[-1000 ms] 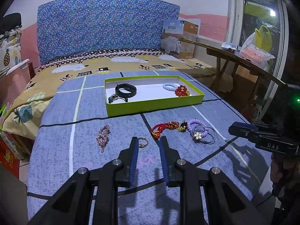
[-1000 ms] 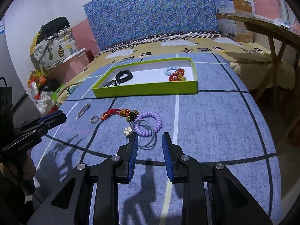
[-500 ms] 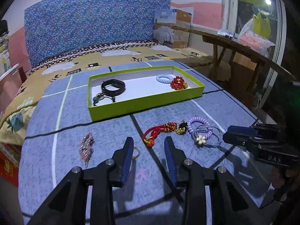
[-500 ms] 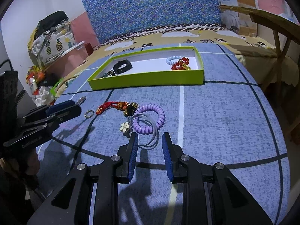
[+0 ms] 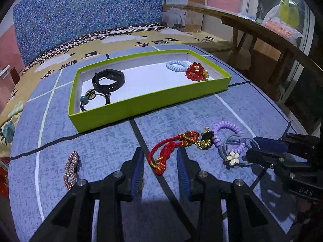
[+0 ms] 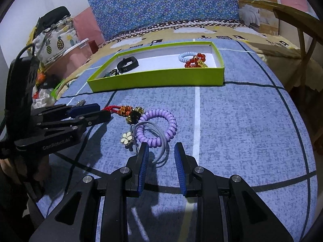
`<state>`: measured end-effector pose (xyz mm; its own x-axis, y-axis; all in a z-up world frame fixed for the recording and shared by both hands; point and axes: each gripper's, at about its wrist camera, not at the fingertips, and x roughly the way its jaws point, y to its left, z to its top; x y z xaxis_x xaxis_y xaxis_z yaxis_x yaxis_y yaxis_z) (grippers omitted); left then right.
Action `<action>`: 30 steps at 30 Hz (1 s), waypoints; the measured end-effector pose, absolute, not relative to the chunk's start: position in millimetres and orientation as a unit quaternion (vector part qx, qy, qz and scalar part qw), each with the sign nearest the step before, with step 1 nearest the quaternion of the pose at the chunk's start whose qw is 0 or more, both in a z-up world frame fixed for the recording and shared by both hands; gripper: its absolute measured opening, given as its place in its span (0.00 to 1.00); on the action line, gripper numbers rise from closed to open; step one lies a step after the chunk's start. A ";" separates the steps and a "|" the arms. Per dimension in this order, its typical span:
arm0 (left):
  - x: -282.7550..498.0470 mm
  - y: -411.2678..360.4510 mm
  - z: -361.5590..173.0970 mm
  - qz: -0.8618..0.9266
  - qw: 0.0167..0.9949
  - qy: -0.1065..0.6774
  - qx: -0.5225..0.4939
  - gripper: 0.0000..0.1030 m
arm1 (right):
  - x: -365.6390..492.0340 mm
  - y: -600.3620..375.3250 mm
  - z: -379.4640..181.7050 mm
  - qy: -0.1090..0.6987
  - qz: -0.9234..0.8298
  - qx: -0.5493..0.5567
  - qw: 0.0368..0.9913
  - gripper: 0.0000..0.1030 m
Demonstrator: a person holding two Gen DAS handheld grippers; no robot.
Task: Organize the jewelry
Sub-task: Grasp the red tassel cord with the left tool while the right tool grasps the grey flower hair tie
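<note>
The lime-green tray [image 5: 153, 102] sits on the blue checked bedcover [image 5: 97, 145] and serves as the landmark here. Inside it lie a black band [image 5: 108, 80] toward its left end, and a pale blue coil tie [image 5: 176, 66] with a red bead bracelet [image 5: 195, 73] toward its right end.

In front of the tray's near wall, out on the cover, lies a red cord bracelet [image 5: 171, 147], its looped end between the blue pads of the left gripper [image 5: 160, 166]. Those jaws stand apart, and the pads do not press the cord. A beaded clip [image 5: 71, 167] lies further left of the gripper, also in front of the tray.

To the right of the red cord, touching its gold-and-black charm, lies a purple coil tie [image 6: 158, 127] with a white flower tie [image 6: 127, 137] and thin clear rings. The right gripper [image 6: 161, 162] points at this cluster with its jaws apart; a clear ring seems to reach between its fingers, though whether a pad touches it cannot be told.
</note>
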<state>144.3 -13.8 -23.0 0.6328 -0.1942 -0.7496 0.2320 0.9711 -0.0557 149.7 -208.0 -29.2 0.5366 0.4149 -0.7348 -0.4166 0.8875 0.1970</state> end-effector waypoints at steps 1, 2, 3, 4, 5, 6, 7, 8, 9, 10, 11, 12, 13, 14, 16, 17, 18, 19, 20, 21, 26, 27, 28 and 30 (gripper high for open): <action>144.7 -16.1 -24.0 -0.121 0.901 0.415 0.027 0.35 | 150.2 -207.3 -30.0 0.420 0.236 -0.003 0.876 0.26; 145.4 -18.2 -25.1 -0.121 0.900 0.418 0.031 0.35 | 150.3 -206.7 -30.0 0.420 0.236 -0.006 0.876 0.26; 146.6 -20.3 -26.4 -0.119 0.898 0.422 0.036 0.35 | 150.3 -206.3 -30.0 0.419 0.236 -0.007 0.876 0.26; 146.6 -22.0 -26.9 -0.116 0.898 0.423 0.042 0.35 | 150.1 -205.4 -30.0 0.419 0.236 -0.010 0.876 0.26; 145.5 -23.4 -26.4 -0.116 0.899 0.421 0.045 0.34 | 149.9 -204.7 -30.0 0.419 0.236 -0.012 0.877 0.25; 145.0 -24.1 -26.1 -0.117 0.899 0.419 0.047 0.30 | 149.4 -203.4 -29.9 0.418 0.234 -0.016 0.877 0.19; 143.6 -25.0 -25.5 -0.116 0.900 0.417 0.050 0.22 | 149.2 -203.1 -29.8 0.418 0.234 -0.017 0.878 0.14; 142.2 -25.3 -24.6 -0.117 0.901 0.415 0.051 0.19 | 149.0 -203.1 -29.7 0.418 0.233 -0.018 0.878 0.13; 142.0 -25.9 -24.2 -0.120 0.901 0.414 0.051 0.17 | 148.7 -203.3 -29.6 0.417 0.233 -0.020 0.878 0.08; 141.0 -26.1 -23.9 -0.121 0.901 0.413 0.052 0.17 | 148.2 -203.3 -29.6 0.417 0.233 -0.020 0.878 0.04; 140.5 -26.1 -23.4 -0.122 0.902 0.411 0.053 0.17 | 147.6 -203.6 -29.5 0.416 0.233 -0.021 0.879 0.04; 138.0 -26.3 -21.9 -0.123 0.904 0.407 0.053 0.17 | 146.3 -203.6 -29.2 0.416 0.233 -0.021 0.879 0.03; 137.4 -26.1 -20.9 -0.124 0.905 0.403 0.052 0.16 | 145.6 -204.5 -29.0 0.415 0.233 -0.020 0.879 0.03; 135.1 -25.9 -19.2 -0.125 0.908 0.398 0.050 0.16 | 144.7 -205.0 -28.7 0.414 0.233 -0.020 0.880 0.02; 131.8 -24.5 -16.7 -0.128 0.911 0.391 0.044 0.16 | 143.0 -206.9 -27.3 0.411 0.233 -0.017 0.881 0.02; 129.4 -23.4 -15.7 -0.129 0.912 0.388 0.040 0.16 | 142.2 -207.5 -26.2 0.410 0.233 -0.017 0.882 0.02; 128.6 -22.1 -14.9 -0.129 0.913 0.385 0.037 0.16 | 141.5 -208.7 -24.8 0.408 0.233 -0.016 0.883 0.02; 126.9 -20.9 -14.0 -0.130 0.914 0.383 0.033 0.16 | 140.5 -209.7 -23.2 0.406 0.233 -0.015 0.884 0.02; 124.6 -19.0 -12.7 -0.130 0.916 0.379 0.028 0.16 | 139.6 -210.4 -21.5 0.403 0.233 -0.014 0.885 0.02; 123.9 -17.4 -11.7 -0.129 0.917 0.377 0.024 0.16 | 138.8 -211.3 -19.7 0.401 0.233 -0.013 0.886 0.02; 113.4 -8.2 -4.7 -0.126 0.922 0.365 0.003 0.16 | 136.9 -214.6 -11.7 0.389 0.235 -0.006 0.891 0.02; 111.2 -6.2 -2.9 -0.126 0.923 0.363 -0.001 0.16 | 136.7 -214.8 -10.3 0.387 0.235 -0.005 0.892 0.02; 110.2 -5.0 -1.3 -0.125 0.924 0.361 -0.004 0.16 | 136.5 -214.9 -9.2 0.386 0.236 -0.004 0.892 0.02; 108.0 -3.0 1.7 -0.123 0.926 0.357 -0.007 0.16 | 136.7 -214.7 -7.0 0.383 0.237 -0.003 0.893 0.02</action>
<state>108.0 -3.0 1.7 0.7149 -0.2335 -0.6591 0.2233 0.9695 -0.1012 136.7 -214.7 -7.0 0.5946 0.4204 -0.6854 -0.4253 0.8879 0.1756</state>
